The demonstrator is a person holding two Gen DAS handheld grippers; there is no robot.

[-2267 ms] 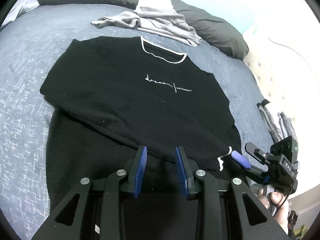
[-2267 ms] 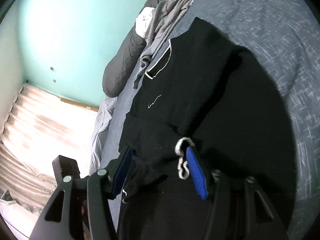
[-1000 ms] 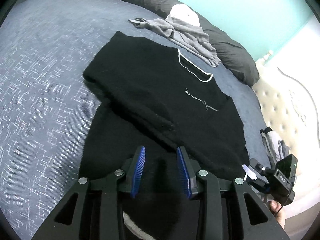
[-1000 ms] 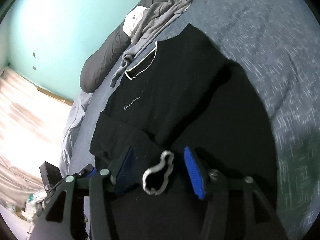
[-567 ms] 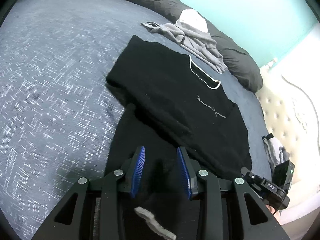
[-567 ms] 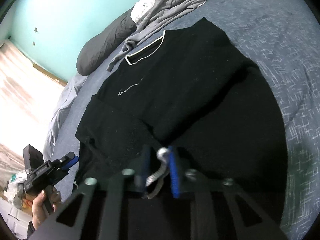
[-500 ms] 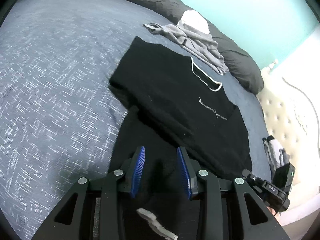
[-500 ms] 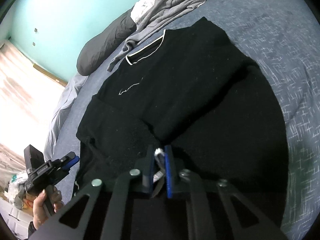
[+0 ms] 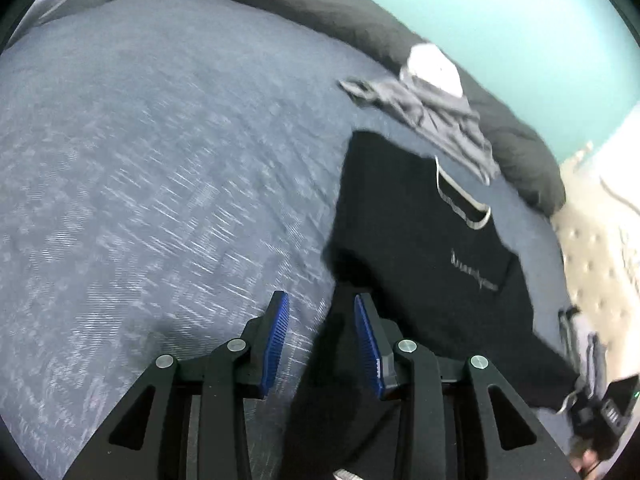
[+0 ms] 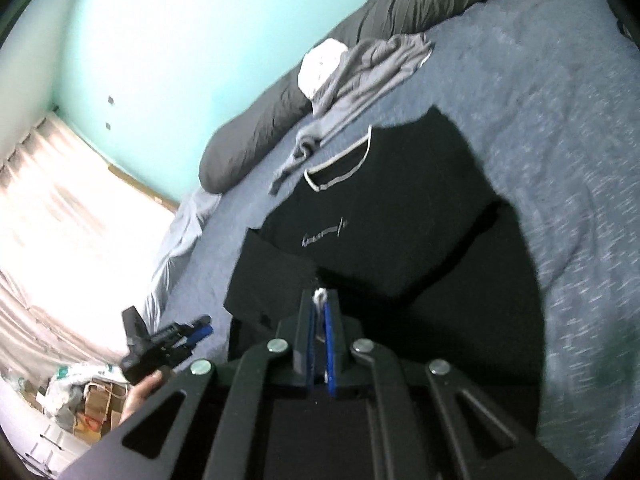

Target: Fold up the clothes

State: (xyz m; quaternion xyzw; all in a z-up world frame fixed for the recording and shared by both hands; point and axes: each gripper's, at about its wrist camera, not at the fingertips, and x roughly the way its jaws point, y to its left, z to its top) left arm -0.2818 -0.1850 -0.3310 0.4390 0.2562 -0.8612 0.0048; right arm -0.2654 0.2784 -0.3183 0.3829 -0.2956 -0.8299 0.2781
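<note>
A black sweater (image 9: pixel 416 232) with a white-trimmed collar and small white script lies flat on the blue-grey bed cover (image 9: pixel 140 160); it also shows in the right wrist view (image 10: pixel 400 208). My left gripper (image 9: pixel 320 320) is open and empty, low over the sweater's left edge, one finger over the bed cover. My right gripper (image 10: pixel 319 300) is shut on the sweater's white-trimmed cuff (image 10: pixel 320 294), which sticks out above its blue pads. The rest of that sleeve is hidden under the gripper body.
A crumpled grey garment (image 10: pixel 360 80) with a white piece (image 10: pixel 320 66) lies beyond the collar against a long dark pillow (image 9: pixel 360 28). A turquoise wall (image 10: pixel 180 40) and bright curtains (image 10: pixel 60 220) stand to the right gripper's left. Clutter (image 10: pixel 88 396) lies on the floor.
My right gripper closed on the white-trimmed cuff that lay between its open fingers a second ago. My left gripper swung left, towards the sweater's left edge, and stayed open.
</note>
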